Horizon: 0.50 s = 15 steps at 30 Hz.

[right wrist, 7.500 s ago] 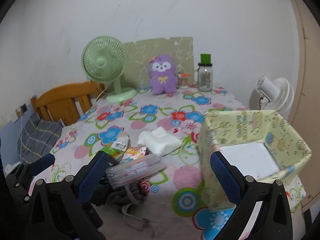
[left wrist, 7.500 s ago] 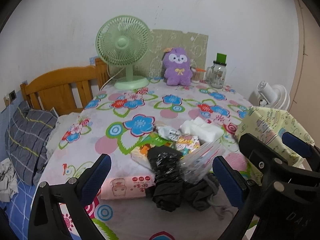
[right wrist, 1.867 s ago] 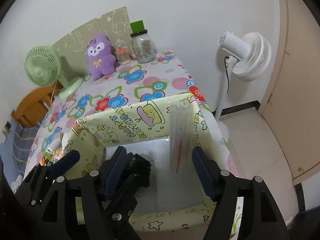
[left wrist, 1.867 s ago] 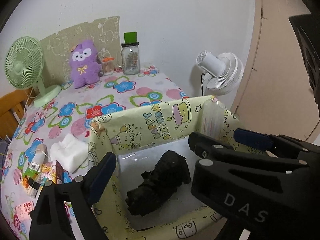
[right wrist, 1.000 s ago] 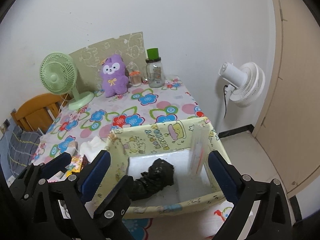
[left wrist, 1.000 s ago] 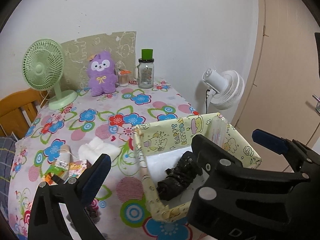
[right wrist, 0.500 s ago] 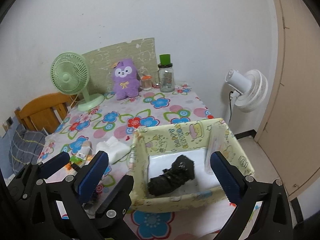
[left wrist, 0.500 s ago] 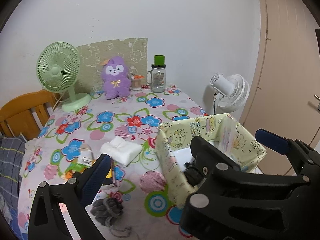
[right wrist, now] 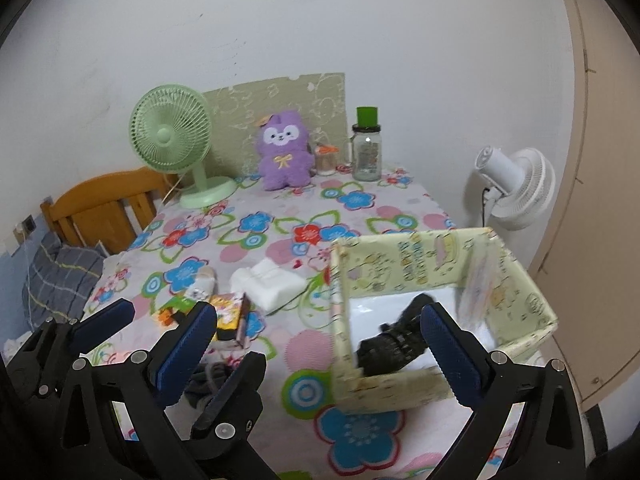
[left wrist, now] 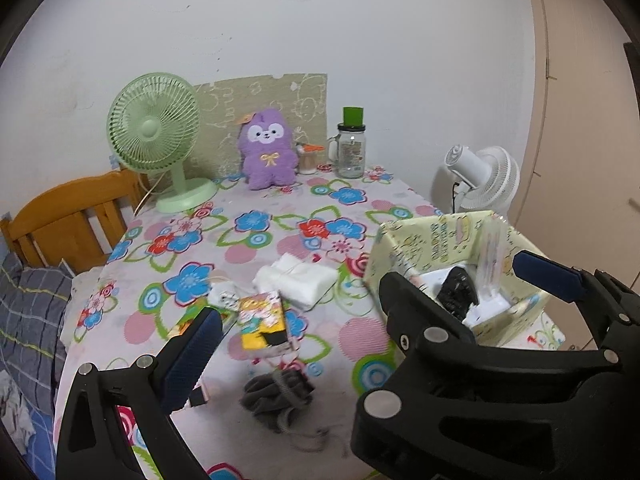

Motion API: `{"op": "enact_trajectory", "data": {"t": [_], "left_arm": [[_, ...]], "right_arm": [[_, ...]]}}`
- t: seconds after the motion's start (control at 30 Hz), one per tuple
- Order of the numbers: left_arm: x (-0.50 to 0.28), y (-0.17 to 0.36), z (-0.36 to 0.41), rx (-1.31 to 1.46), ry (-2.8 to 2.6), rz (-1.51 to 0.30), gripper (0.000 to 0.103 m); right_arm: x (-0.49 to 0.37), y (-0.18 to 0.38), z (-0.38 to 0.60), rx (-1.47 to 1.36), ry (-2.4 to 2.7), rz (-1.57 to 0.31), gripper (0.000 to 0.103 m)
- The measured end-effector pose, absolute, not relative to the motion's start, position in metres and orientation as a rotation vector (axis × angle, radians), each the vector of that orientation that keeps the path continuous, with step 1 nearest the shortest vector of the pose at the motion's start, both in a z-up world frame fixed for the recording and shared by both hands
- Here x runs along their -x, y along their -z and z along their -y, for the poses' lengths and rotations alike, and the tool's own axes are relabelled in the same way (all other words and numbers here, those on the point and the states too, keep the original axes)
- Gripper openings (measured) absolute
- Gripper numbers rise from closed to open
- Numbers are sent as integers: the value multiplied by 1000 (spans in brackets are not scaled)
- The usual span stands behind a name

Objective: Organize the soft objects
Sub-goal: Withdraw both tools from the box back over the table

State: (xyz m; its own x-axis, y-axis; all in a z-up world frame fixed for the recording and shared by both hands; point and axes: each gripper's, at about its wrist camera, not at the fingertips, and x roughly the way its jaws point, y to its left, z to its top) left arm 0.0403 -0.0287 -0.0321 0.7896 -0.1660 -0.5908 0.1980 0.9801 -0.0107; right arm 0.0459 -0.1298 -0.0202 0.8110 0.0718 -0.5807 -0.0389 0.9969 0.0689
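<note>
A yellow-green patterned box (right wrist: 416, 264) (left wrist: 432, 236) stands at the table's right edge. Inside lie a black soft bundle (right wrist: 392, 344) (left wrist: 456, 292) and a clear plastic packet (right wrist: 476, 280) (left wrist: 492, 256) leaning on the right wall. A grey cloth with a cord (left wrist: 280, 392) (right wrist: 204, 384) lies on the near table. Behind it are colourful packets (left wrist: 264, 320) (right wrist: 228, 320) and a white folded pack (left wrist: 296, 280) (right wrist: 268, 284). My left gripper (left wrist: 320, 324) is open and empty above the grey cloth. My right gripper (right wrist: 318, 316) is open and empty, overlapping the left one and straddling the box's left wall.
A green desk fan (left wrist: 154, 144), a purple plush (left wrist: 268, 152) and a green-lidded jar (left wrist: 352, 148) stand along the back wall. A white floor fan (right wrist: 516, 184) is beyond the table's right edge. A wooden headboard (left wrist: 68, 216) and bedding are on the left.
The black bundle and the clear packet went from the table into the box and were released. Both grippers have since pulled back and swung left toward the items on the table.
</note>
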Motion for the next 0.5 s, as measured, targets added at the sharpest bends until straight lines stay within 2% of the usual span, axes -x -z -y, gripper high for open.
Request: {"op": "enact_trajectory", "data": {"t": [0.5], "left_arm": [[-45,77,-16,-21,171,-690,103]], "right_arm": [[-48,62,82,-11,-91,-668,103]]}}
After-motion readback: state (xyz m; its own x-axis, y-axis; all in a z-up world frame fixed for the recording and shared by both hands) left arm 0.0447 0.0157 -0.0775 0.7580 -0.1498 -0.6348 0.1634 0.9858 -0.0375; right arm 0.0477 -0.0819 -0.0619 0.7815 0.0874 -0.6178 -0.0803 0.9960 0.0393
